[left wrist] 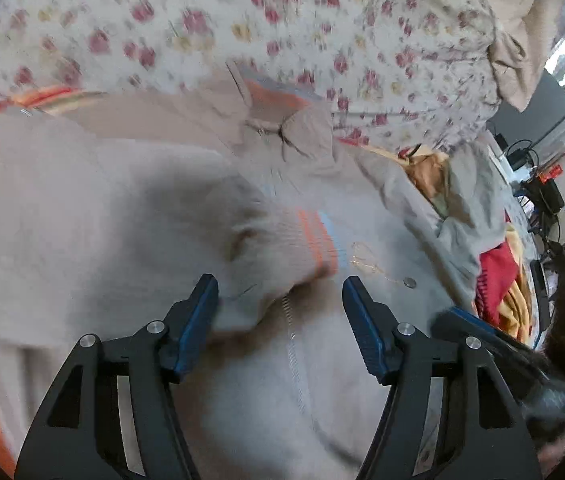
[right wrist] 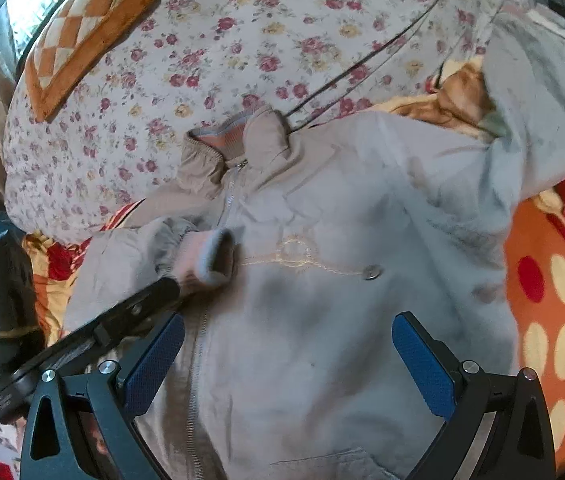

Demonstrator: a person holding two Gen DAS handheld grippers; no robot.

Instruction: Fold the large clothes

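Observation:
A light grey-beige zip jacket (right wrist: 322,312) lies front up on the bed, collar (right wrist: 238,140) toward the floral bedding. One sleeve is folded across the chest, its orange and blue ribbed cuff (left wrist: 314,240) resting near the zipper (left wrist: 292,344). My left gripper (left wrist: 280,296) is open just above the folded sleeve, the cuff between and beyond its fingers. It also shows in the right wrist view (right wrist: 138,308) beside the cuff (right wrist: 210,256). My right gripper (right wrist: 288,344) is open and empty above the jacket's lower front.
Floral bedding (right wrist: 242,40) lies beyond the collar, with an orange checked cushion (right wrist: 82,32) at far left. An orange dotted cover (right wrist: 554,320) and a red and yellow cloth pile (left wrist: 502,280) lie to the right. Desk clutter and cables (left wrist: 542,184) stand past the bed.

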